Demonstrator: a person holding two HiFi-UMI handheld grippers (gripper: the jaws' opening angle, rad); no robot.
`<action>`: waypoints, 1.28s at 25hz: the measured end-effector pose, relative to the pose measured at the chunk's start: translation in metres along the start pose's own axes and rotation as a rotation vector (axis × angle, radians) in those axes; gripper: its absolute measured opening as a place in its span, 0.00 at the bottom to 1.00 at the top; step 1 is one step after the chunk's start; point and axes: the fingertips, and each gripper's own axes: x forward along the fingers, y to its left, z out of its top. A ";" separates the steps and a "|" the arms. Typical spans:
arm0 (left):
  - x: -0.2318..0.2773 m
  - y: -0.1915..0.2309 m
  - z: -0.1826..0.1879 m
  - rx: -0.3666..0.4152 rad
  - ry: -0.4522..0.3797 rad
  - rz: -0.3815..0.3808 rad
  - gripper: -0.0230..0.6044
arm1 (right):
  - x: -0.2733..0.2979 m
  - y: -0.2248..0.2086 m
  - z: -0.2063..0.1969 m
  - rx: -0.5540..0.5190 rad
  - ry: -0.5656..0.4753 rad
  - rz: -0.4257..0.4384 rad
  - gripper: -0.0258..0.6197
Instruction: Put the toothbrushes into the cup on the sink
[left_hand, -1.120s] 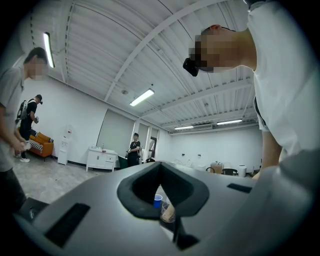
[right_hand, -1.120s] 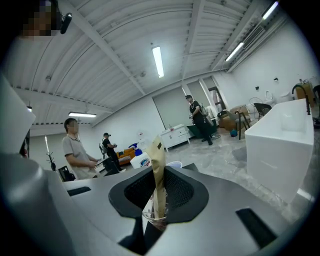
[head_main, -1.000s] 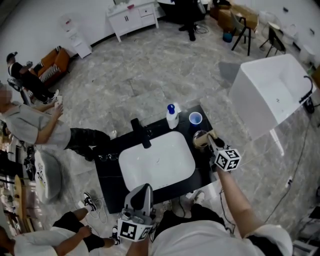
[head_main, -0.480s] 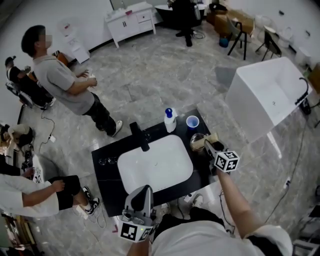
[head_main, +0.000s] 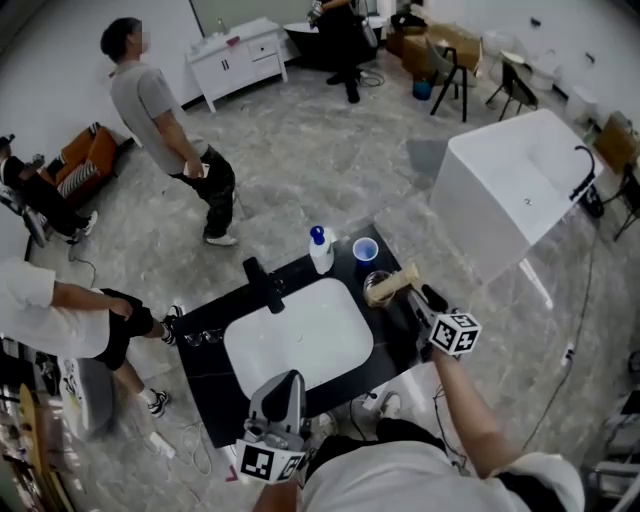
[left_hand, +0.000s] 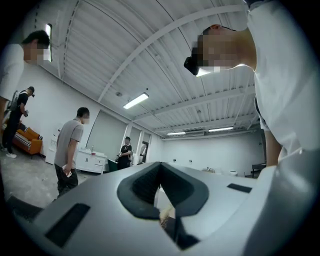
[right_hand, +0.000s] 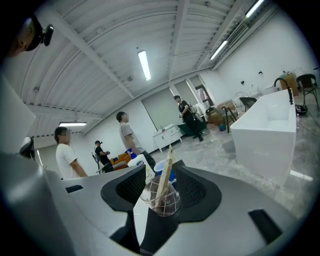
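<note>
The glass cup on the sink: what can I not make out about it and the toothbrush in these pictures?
- Bristle end of the toothbrush: right gripper view, blurred behind the patterned glass cup.
- How many brushes the cup holds: head view, too small.
- Near edge of the sink counter: head view, partly covered by the left gripper.

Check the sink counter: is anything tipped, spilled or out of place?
Nothing stands out. The glass cup stands upright on the counter, a wooden toothbrush leaning inside it; the soap bottle and blue cup are upright, nothing spilled.
</note>
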 end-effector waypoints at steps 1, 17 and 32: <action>0.002 -0.001 0.000 -0.001 -0.002 -0.010 0.03 | -0.006 0.001 0.004 0.002 -0.010 -0.002 0.36; 0.009 -0.017 -0.008 -0.020 0.003 -0.123 0.03 | -0.108 0.046 0.067 0.088 -0.236 0.042 0.13; 0.018 -0.035 -0.021 -0.048 0.032 -0.195 0.03 | -0.192 0.131 0.127 -0.270 -0.364 0.055 0.12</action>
